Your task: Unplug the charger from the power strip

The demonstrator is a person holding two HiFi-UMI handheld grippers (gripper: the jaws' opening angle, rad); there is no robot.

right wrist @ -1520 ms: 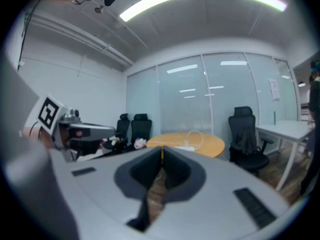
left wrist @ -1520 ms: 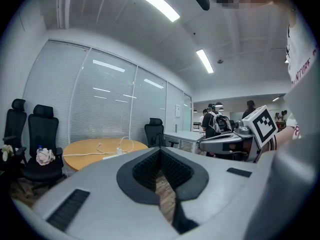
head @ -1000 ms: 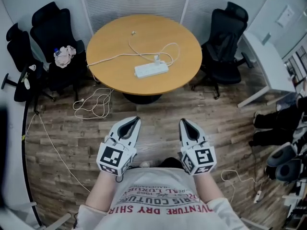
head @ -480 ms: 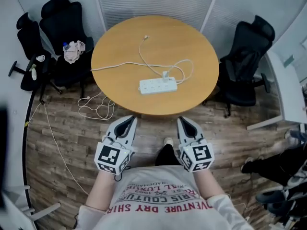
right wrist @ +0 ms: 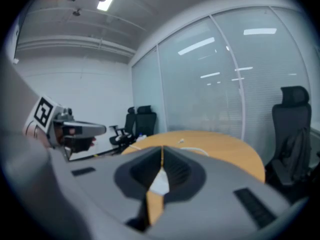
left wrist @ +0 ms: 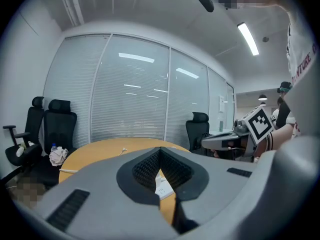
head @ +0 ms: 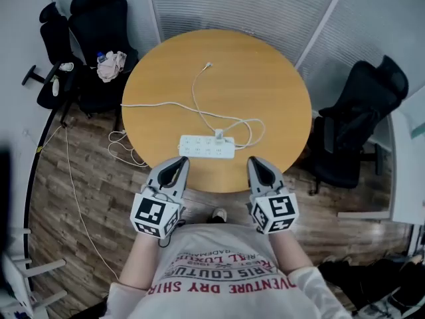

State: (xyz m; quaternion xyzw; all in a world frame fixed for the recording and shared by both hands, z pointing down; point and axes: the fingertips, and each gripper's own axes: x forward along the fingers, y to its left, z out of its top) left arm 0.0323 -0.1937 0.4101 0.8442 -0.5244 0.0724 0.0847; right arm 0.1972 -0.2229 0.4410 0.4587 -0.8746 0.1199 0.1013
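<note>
Head view, from above: 1 round wooden worktop (head: 272,78) carrying 1 white power strip (head: 202,147) near front rim, w/ 1 white charger (head: 218,135) plugged upright into a socket toward its right end.

2 white cables. Charger lead (head: 194,90) running from charger back across centre to a loose tip. Strip cord (head: 153,106) looping right of strip, then crossing left over the rim and down to a tangle on the wood floor (head: 86,198).

3 black office chairs (head: 99,25): 2 side by side at upper left, 1 at right. 1 bundled cloth (head: 113,64) on a left-hand seat.

2 hand-held grippers, each w/ 1 marker cube (head: 156,216). Left gripper (head: 178,160) and right gripper (head: 255,161) side by side, tips over worktop's near rim, strip just ahead and between their lines, touching neither. Left jaws pressed together at tips, nothing pinched; right jaws likewise, nothing pinched. In both gripper views, strip glimpsed thru the gap behind the closed tips.

Edges & room: strip's long side roughly parallel to near rim, w/ a band of bare wood between. Far half of worktop bare apart from the 2 cables; right side bare beyond the cord loop. Left chairs near the rim, cord tangle on floor below them. Right chair near the rim too, w/ a strip of floor between. Blind-covered glass wall (head: 252,5) behind far rim.
</note>
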